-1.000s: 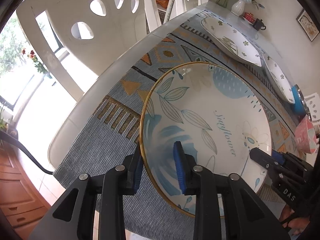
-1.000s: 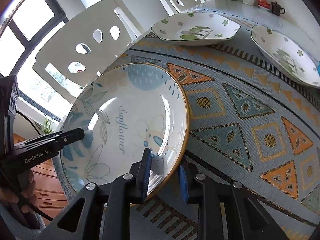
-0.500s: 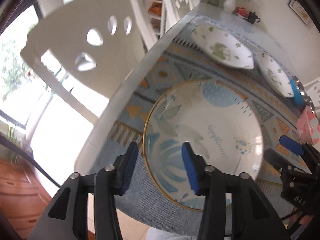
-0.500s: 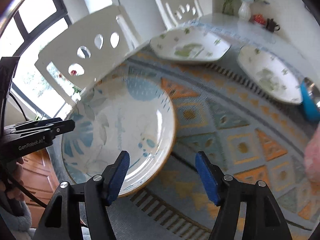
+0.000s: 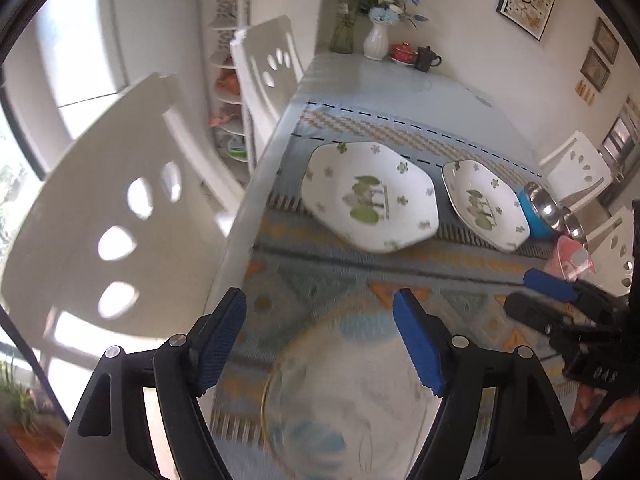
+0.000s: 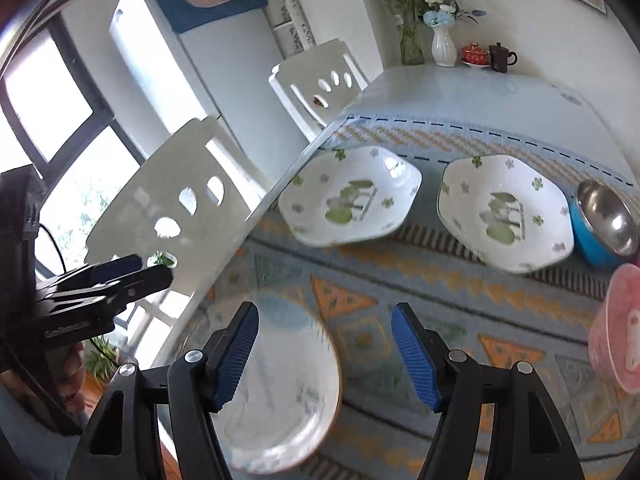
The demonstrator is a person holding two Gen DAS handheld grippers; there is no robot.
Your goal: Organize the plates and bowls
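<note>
Though blur hides its print, gold-rim plate [image 5: 344, 408] lies free w/ left gripper [image 5: 320, 340] opening, right gripper [image 6: 324, 352] agape

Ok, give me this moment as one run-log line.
left gripper: opening, empty | right gripper: open, empty | round plate: on mat, near edge | two hexagonal plates: untouched

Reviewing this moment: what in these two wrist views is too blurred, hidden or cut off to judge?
- Round gold-rimmed blue-leaf plate: left wrist view, motion blur smears its pattern; the bottom edge cuts it.
- Pink cup: right wrist view, cut by the right edge.
- Blue steel-lined bowl: left wrist view, partly behind the white hexagonal floral plate.
</note>
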